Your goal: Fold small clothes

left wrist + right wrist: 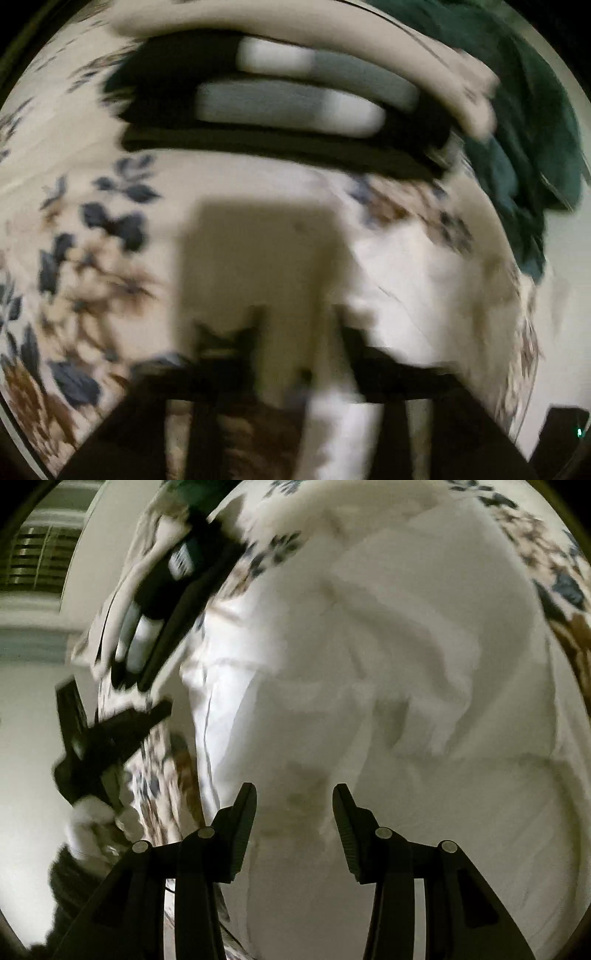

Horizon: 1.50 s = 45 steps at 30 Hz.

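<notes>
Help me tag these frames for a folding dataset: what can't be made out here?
- Left gripper, left view: motion blur smears its fingers; grip unclear.
- Folded stack, left view: blurred, garment count unreadable.
- Green cloth, left view: cut off by the lens edge.
- White garment, right view: type unclear; the open right gripper covers its near edge.

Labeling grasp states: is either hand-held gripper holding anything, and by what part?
Nothing held. Right hand-held gripper open above the white garment; left hand-held gripper open too, though blurred.

Your white garment (424, 664) is soft, matt cloth; the floral bedsheet (74, 258) matt woven fabric. Your right gripper (294, 825) is matt black plastic, pads ribbed.
</notes>
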Tool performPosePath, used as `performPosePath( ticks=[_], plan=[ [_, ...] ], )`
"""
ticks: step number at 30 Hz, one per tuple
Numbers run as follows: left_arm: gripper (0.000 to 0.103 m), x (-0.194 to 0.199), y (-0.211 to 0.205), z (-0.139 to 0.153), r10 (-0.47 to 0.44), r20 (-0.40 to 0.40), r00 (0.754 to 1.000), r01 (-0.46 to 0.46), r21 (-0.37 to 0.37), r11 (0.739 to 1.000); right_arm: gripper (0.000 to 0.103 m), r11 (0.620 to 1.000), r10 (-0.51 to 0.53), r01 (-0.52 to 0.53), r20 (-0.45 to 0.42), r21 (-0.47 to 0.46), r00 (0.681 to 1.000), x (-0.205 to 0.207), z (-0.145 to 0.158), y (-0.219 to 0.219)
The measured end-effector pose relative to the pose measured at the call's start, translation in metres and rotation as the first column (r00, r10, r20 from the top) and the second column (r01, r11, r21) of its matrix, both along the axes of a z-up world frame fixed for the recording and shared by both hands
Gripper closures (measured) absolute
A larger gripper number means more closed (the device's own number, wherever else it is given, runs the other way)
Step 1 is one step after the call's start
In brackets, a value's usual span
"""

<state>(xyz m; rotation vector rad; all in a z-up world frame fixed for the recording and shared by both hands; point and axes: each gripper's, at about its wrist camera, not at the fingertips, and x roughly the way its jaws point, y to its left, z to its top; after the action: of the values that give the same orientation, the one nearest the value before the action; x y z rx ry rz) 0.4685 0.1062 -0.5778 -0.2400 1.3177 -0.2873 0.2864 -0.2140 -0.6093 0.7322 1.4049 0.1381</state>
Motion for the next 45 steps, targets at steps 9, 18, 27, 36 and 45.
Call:
performPosePath(
  ticks=[9, 18, 27, 36, 45],
  plan=[
    [0.046, -0.019, -0.064, -0.018, -0.142, 0.010, 0.990, 0.139, 0.124, 0.982, 0.100, 0.993, 0.049, -0.055, -0.064, -0.102, 0.997, -0.042, -0.010, 0.021],
    [0.102, -0.014, -0.022, -0.008, -0.063, 0.083, 0.995, 0.053, 0.115, 0.992, 0.093, 0.996, -0.078, 0.074, -0.104, -0.038, 0.992, -0.045, -0.015, -0.018],
    [0.100, -0.019, -0.003, 0.003, -0.022, 0.057, 0.998, 0.016, 0.089, 0.996, 0.086, 1.000, 0.008, -0.008, -0.025, -0.023, 1.000, 0.000, -0.016, 0.008],
    [0.062, -0.025, -0.045, -0.020, -0.126, 0.026, 0.992, 0.122, 0.123, 0.985, 0.100, 0.995, 0.023, -0.026, -0.032, -0.097, 0.999, -0.036, -0.016, 0.015],
    [0.062, -0.026, -0.038, -0.013, -0.093, 0.018, 0.995, 0.091, 0.103, 0.990, 0.098, 0.997, 0.009, -0.018, -0.136, -0.069, 0.991, -0.049, -0.037, 0.021]
  ],
)
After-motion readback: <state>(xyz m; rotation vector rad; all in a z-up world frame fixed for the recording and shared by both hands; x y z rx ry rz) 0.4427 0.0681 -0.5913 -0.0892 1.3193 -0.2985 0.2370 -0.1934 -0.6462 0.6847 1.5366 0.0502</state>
